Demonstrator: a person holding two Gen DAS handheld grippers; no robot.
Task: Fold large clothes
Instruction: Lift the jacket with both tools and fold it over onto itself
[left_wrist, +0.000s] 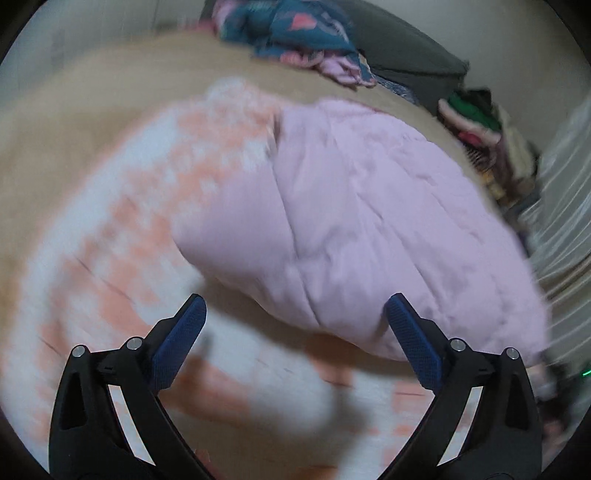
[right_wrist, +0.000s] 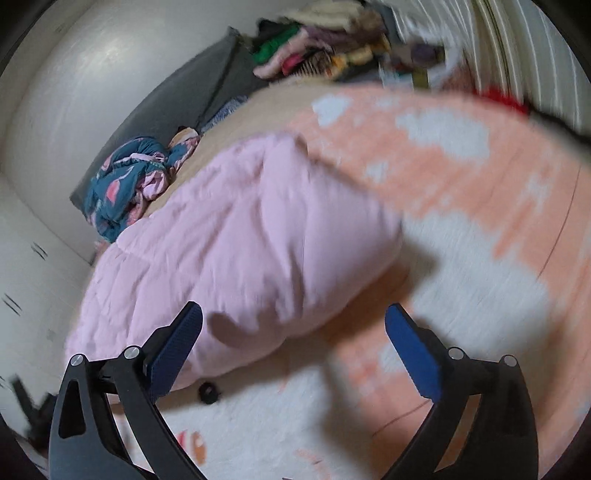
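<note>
A pale pink quilted garment lies folded into a thick bundle on a peach-and-white patterned blanket. In the left wrist view my left gripper hangs open just in front of the bundle's near edge, nothing between its blue pads. In the right wrist view the same pink garment fills the middle, on the blanket. My right gripper is open over the bundle's near right corner; its left finger overlaps the cloth without pinching it. Both views are blurred.
A crumpled teal-and-pink cloth lies at the far side against a dark grey cushion. A pile of mixed clothes sits farther back. A small black object lies near the bundle's edge. A white wall borders the left.
</note>
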